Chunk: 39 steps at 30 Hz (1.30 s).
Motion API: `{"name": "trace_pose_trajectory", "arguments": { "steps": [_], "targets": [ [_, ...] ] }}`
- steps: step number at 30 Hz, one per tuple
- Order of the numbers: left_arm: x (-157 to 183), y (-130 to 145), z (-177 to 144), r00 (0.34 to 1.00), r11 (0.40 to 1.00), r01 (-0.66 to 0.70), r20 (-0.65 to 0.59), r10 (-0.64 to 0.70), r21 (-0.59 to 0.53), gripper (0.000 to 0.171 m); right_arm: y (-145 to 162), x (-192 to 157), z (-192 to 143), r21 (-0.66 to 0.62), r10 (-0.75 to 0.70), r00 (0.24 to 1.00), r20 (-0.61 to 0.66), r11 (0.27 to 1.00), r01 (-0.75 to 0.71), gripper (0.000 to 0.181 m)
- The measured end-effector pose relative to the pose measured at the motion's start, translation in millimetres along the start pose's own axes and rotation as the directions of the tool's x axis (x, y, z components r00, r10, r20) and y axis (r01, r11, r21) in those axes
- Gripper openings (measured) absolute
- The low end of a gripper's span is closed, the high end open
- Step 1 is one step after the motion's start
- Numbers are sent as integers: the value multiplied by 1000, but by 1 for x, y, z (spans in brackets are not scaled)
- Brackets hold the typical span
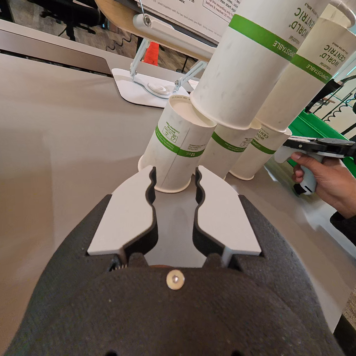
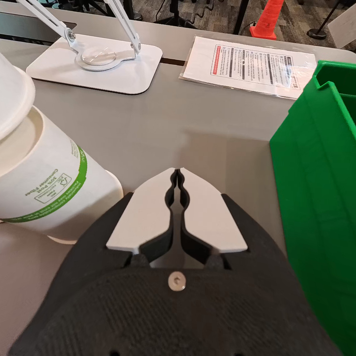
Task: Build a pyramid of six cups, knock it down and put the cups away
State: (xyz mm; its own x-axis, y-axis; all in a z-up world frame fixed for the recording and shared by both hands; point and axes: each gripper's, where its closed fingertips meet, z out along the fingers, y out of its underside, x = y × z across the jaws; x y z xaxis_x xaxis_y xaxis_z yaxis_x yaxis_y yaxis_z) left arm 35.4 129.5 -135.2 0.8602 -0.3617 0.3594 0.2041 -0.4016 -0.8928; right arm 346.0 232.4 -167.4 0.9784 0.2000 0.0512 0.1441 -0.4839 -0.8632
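Note:
White paper cups with green bands stand upside down in a stacked pyramid on the grey table (image 1: pixel 57 154). Three form the bottom row: the nearest cup (image 1: pixel 173 150), a middle cup (image 1: pixel 221 154) and a right cup (image 1: pixel 256 156). Two upper cups (image 1: pixel 237 73) (image 1: pixel 300 77) rest on them. My left gripper (image 1: pixel 175 173) is open, its fingertips right in front of the nearest cup's lower part. My right gripper (image 2: pixel 178 170) is shut and empty, over bare table just right of the right-hand bottom cup (image 2: pixel 48 183). It also shows in the left wrist view (image 1: pixel 300 144), held by a hand (image 1: pixel 331 183).
A green plastic bin (image 2: pixel 317 192) stands close on the right. A white lamp base (image 2: pixel 96 73) and a printed sheet in a plastic sleeve (image 2: pixel 250 67) lie at the table's back. An orange cone (image 2: pixel 267 19) stands on the floor beyond.

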Motion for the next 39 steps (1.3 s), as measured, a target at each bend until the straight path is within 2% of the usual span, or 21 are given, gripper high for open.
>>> {"name": "trace_pose_trajectory", "arguments": {
  "steps": [9, 16, 25, 39],
  "targets": [
    [0, 0, 0, 1000, 1000, 2, 0, -2, -1, 39, -8, -5, -5, 39, -20, 1000, 22, 999, 19, 0],
    [-1, 2, 1, 1000, 1000, 0, 1, 0, -16, 39, -20, 5, -14, 90, -51, 998, -38, 994, 54, 0],
    [-4, -2, 0, 1000, 1000, -8, 23, 8, 7, 39, -52, 12, -37, 302, -108, 989, -98, 944, 133, 0],
    [-2, -2, 0, 1000, 1000, 19, 8, -19, 16, 39, -48, 1, -40, 304, -86, 996, 4, 949, 81, 0]
  ]
}}
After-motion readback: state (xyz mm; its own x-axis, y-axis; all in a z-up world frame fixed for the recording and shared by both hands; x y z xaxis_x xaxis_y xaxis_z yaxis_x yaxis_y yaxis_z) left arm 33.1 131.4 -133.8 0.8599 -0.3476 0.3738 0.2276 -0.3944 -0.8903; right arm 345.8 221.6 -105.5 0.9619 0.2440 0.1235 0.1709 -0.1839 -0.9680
